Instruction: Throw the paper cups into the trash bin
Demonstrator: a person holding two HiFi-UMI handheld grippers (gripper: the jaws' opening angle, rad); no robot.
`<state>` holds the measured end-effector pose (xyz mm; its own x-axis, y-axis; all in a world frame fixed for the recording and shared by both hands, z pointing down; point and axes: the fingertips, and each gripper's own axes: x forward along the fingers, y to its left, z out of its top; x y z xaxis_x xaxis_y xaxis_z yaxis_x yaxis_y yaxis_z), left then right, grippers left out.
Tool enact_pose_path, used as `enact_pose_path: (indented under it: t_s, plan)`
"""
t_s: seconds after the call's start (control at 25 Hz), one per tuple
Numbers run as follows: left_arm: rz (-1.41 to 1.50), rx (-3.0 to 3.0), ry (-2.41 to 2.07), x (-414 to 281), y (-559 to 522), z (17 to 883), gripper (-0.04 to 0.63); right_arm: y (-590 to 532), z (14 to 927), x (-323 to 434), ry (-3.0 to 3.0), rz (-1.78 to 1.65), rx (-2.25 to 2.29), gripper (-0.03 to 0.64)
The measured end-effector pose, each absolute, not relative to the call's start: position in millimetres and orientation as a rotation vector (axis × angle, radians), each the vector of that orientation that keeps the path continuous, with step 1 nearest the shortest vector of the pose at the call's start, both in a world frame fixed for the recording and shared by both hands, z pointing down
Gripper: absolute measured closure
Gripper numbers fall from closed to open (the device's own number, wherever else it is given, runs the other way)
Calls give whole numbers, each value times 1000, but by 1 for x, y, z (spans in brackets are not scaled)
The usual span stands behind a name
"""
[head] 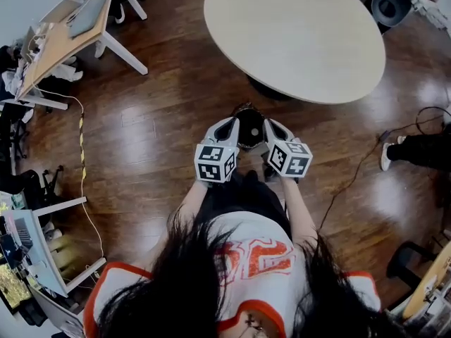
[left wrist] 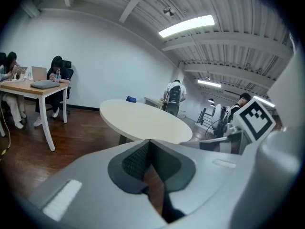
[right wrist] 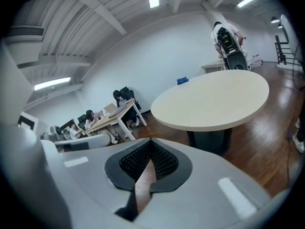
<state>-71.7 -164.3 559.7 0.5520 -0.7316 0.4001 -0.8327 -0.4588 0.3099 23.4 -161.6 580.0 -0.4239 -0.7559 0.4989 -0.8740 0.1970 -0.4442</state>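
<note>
Judging by the head view, close to done or between rounds: no paper cups in sight anywhere, not on the wooden floor, not on the round surface, not in either grip. Left gripper at about 8 o'clock of a dark round container on the floor, presumably the trash bin, with fingers pressed together on nothing. Right gripper at about 4 o'clock of the same bin, fingers likewise tight together and empty. Contents of the bin impossible to judge: too dark, and half hidden by both grippers. Left to do, probably: a search for any remaining cups, then a carry and a drop. Around, from the left: a wooden desk with a laptop at 10 o'clock, a striped cable cover along the floor at 9 o'clock, the big round surface at 1 o'clock, a person's shoe and loose cables at 3 o'clock. Nothing between the grippers and the bin; just beyond it at 12 o'clock, the surface's dark base, worth a little care.
</note>
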Motion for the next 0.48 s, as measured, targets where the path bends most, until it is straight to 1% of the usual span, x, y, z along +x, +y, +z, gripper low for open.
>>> enact_pose_path:
  t_s: [0.2,0.48]
  plan:
    - [248,2344,-1254,-61,-170,546,595,-158,538,27,-2370,997,1622,615]
    - [231,2369,-1249,-51,-178,538,595,-164,526,31,-2393,958,1633,615]
